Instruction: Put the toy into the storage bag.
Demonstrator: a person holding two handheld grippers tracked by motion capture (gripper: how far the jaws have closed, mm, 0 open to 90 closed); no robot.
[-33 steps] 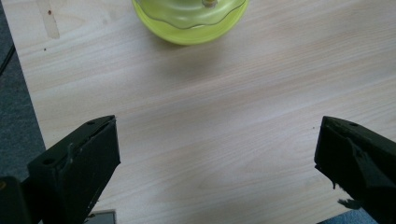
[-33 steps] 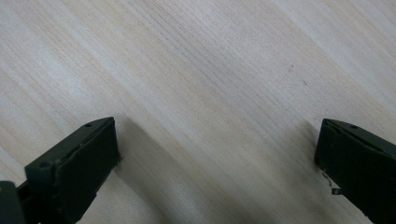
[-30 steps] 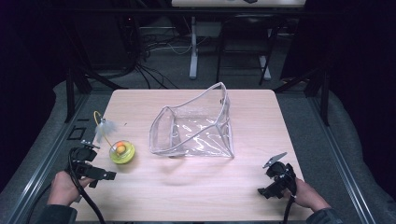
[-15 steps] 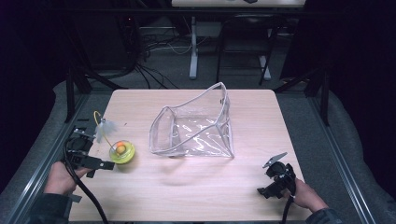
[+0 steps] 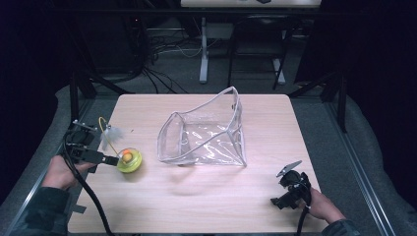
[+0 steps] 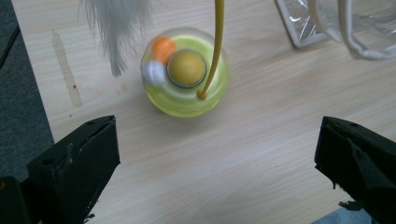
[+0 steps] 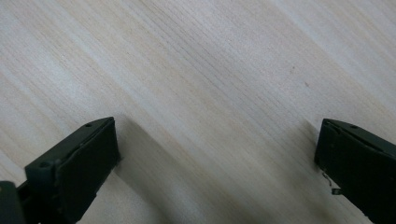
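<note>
A yellow-green dome toy (image 5: pixel 129 160) (image 6: pixel 186 77) sits near the table's left edge, with an orange ball, a white ball, a yellow wire stalk (image 6: pixel 215 42) and a white feather (image 5: pixel 111 134) (image 6: pixel 116 28). My left gripper (image 5: pixel 96 156) (image 6: pixel 217 163) is open, just short of the toy, with the toy ahead between its wide jaws. A clear plastic zip pouch (image 5: pixel 204 133) (image 6: pixel 341 23) stands open in the middle of the table. My right gripper (image 5: pixel 285 189) (image 7: pixel 217 163) is open over bare wood near the front right.
The light wooden table (image 5: pixel 196 206) has dark floor all around. Cables and a desk leg (image 5: pixel 202 54) lie beyond the far edge. A pale stain (image 6: pixel 65 70) marks the wood left of the toy.
My left gripper has moved forward and left along the table edge, up to the toy's left side. The right gripper has stayed put.
</note>
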